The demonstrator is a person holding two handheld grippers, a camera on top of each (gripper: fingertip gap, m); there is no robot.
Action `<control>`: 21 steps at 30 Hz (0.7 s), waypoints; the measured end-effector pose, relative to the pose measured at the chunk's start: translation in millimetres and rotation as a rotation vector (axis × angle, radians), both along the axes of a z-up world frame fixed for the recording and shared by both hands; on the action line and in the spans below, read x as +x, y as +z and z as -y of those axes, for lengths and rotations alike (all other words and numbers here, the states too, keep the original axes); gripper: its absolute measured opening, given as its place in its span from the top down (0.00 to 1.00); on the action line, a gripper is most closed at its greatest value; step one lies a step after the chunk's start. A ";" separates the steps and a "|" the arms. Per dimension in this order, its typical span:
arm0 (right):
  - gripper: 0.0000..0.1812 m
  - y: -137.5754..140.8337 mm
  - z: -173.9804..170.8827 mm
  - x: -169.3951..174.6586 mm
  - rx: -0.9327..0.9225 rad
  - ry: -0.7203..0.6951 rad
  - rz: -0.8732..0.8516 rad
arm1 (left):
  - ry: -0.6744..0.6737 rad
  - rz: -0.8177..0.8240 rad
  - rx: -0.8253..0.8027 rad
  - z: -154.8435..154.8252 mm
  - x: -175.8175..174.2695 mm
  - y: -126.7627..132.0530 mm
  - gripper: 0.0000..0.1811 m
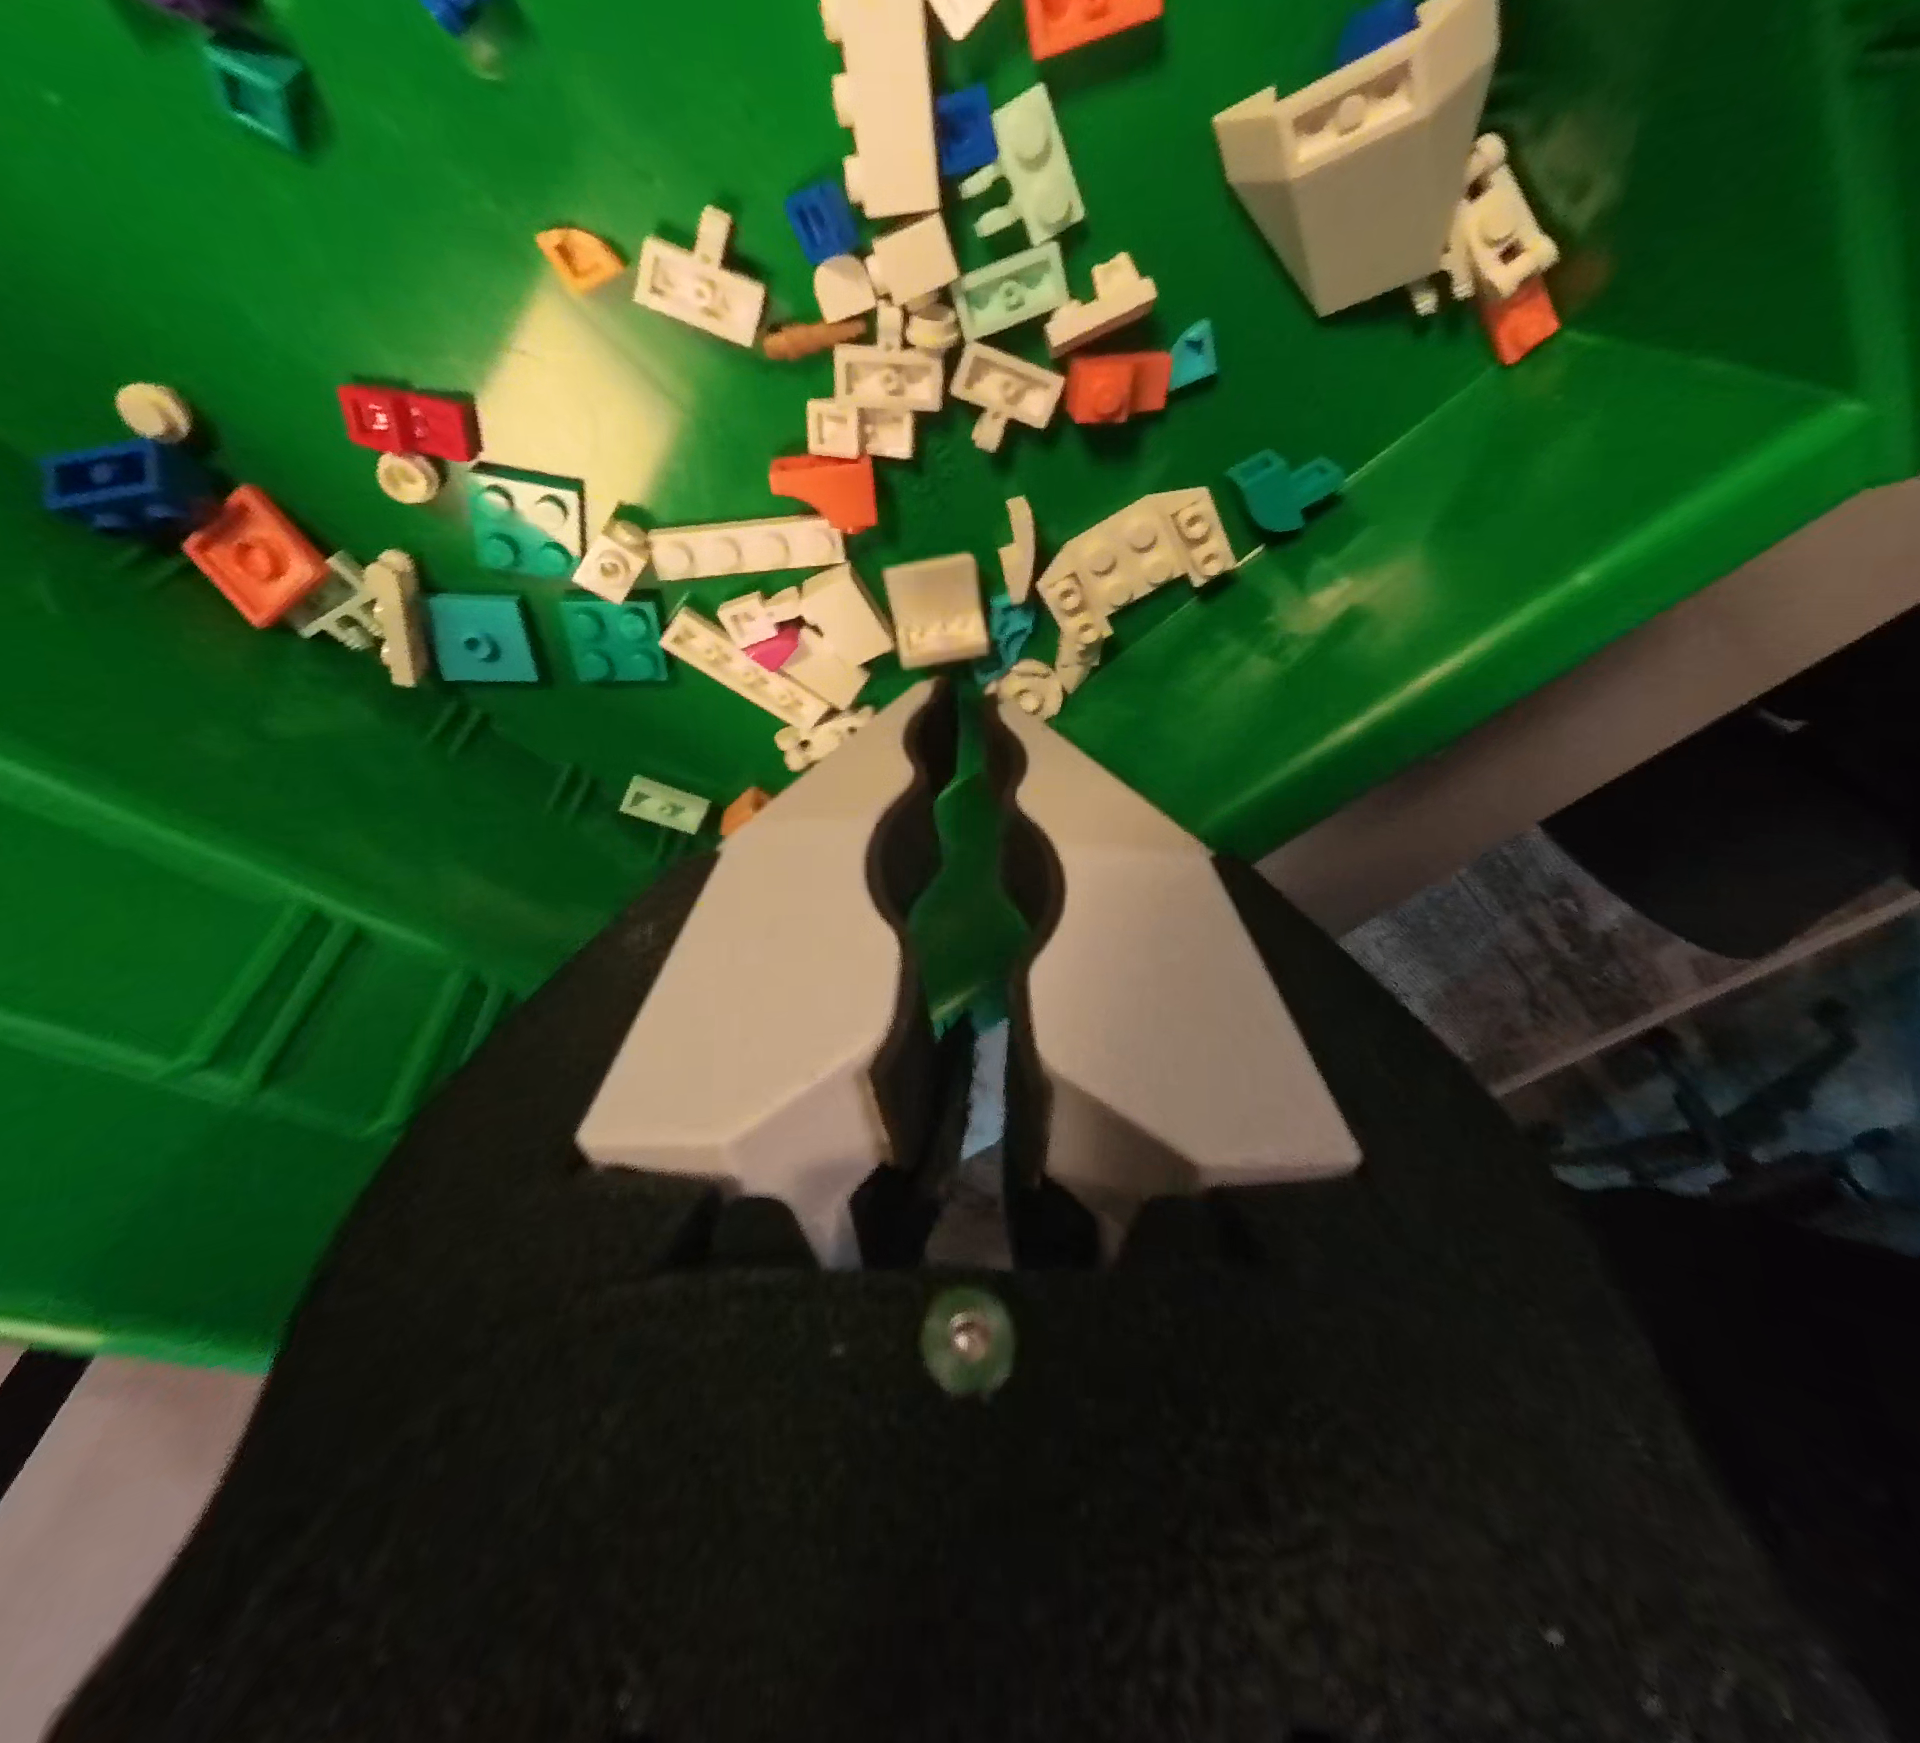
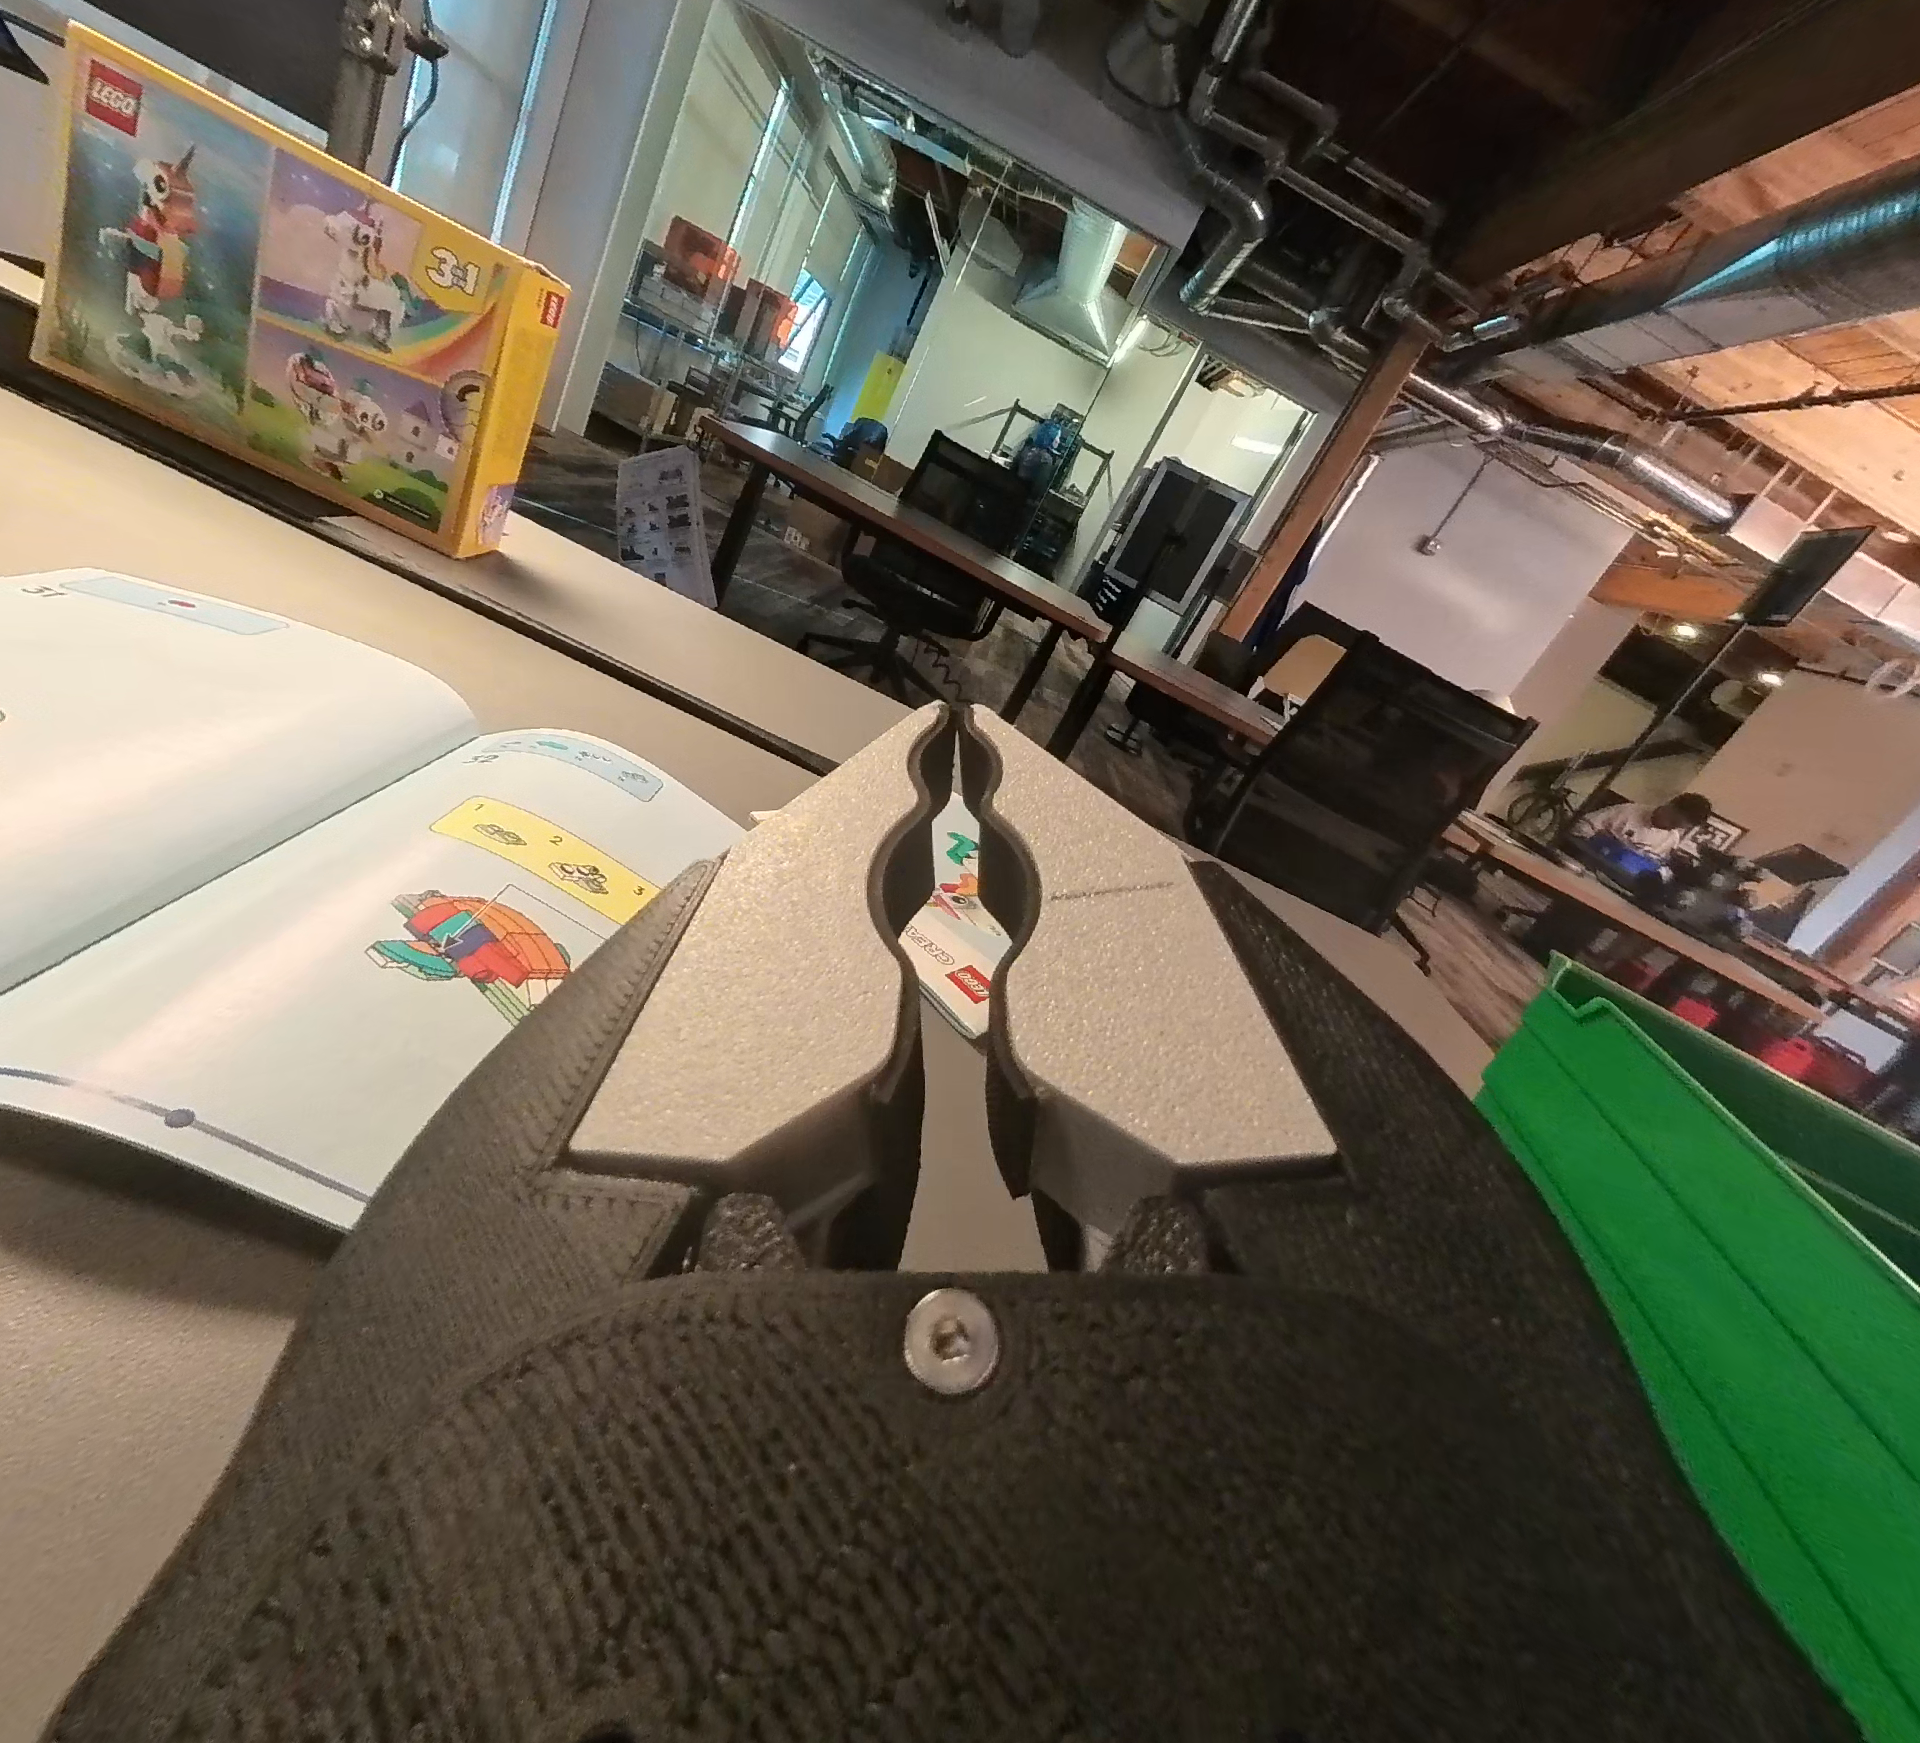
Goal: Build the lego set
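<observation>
In the left wrist view a green bin (image 1: 312, 914) holds several loose lego pieces: white plates, a long white brick (image 1: 883, 31), a big white sloped piece (image 1: 1361, 155), plus orange, teal, blue and red ones. My left gripper (image 1: 971, 698) is inside the bin with its jaws almost together and nothing between them. Its tips are just short of a small white slope piece (image 1: 940, 607). My right gripper (image 2: 957, 719) is shut and empty, low over the table beside the open instruction booklet (image 2: 312, 862).
The lego box (image 2: 291, 322) stands at the table's far left. The green bin's outer wall (image 2: 1714, 1226) is at the right of the right gripper. A second booklet (image 2: 961, 955) lies ahead, seen between the fingers. Desks and chairs (image 2: 914, 592) stand beyond the table. My hands' fingertips stand some 60 cm from each other.
</observation>
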State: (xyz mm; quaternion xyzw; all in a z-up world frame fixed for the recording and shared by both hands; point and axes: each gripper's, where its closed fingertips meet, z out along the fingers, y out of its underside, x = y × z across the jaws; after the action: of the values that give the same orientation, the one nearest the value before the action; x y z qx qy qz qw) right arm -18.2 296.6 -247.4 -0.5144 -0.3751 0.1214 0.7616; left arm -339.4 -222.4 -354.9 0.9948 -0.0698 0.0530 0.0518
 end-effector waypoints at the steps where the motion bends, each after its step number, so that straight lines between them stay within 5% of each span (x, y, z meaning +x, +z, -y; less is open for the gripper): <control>1: 1.00 0.0 0.1 -0.2 0.001 0.000 0.001 | -0.004 0.022 -0.002 0.0 3.3 -0.3 0.98; 21: 1.00 0.1 0.2 -0.8 0.001 0.006 0.000 | -0.169 -0.005 0.027 -5.3 4.7 -7.1 0.91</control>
State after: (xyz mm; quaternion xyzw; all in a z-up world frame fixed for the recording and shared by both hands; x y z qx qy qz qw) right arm -18.9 296.4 -247.3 -0.5130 -0.3768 0.1235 0.7613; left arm -334.7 -217.1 -362.0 0.9861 -0.1539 0.0450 0.0430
